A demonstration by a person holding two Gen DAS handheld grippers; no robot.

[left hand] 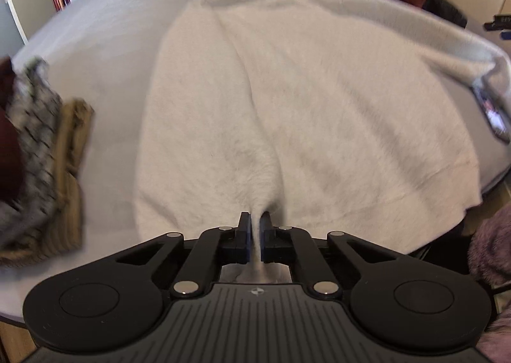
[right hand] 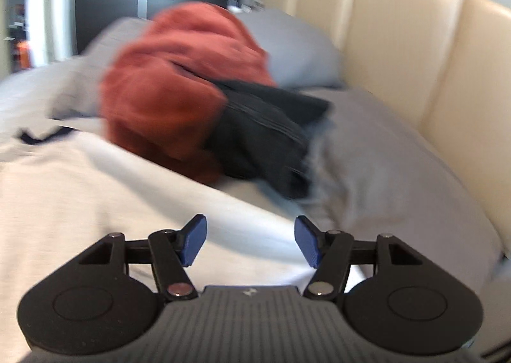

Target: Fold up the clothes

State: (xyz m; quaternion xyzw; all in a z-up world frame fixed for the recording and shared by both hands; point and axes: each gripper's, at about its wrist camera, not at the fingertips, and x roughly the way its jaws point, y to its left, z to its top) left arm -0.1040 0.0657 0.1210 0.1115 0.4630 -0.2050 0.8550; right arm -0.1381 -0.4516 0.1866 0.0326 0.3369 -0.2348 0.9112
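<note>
One cream fleece garment [left hand: 303, 101] on bed [left hand: 105, 43]: soft, light, limp. Left tongs [left hand: 255, 236] pinching near hem fold; right tongs [right hand: 249, 240] spread, empty. Grip edges, corners.

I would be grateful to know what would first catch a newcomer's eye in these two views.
The big cream fleece garment spread across the bed, a fold of it pinched in the shut left gripper at its near edge. Then the rust-red garment heaped on a black one by the pillows, beyond the open, empty right gripper.

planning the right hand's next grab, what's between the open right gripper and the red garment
Only the white garment, spread on the bed, lies between the right gripper and the red garment, as the right wrist view shows.
</note>
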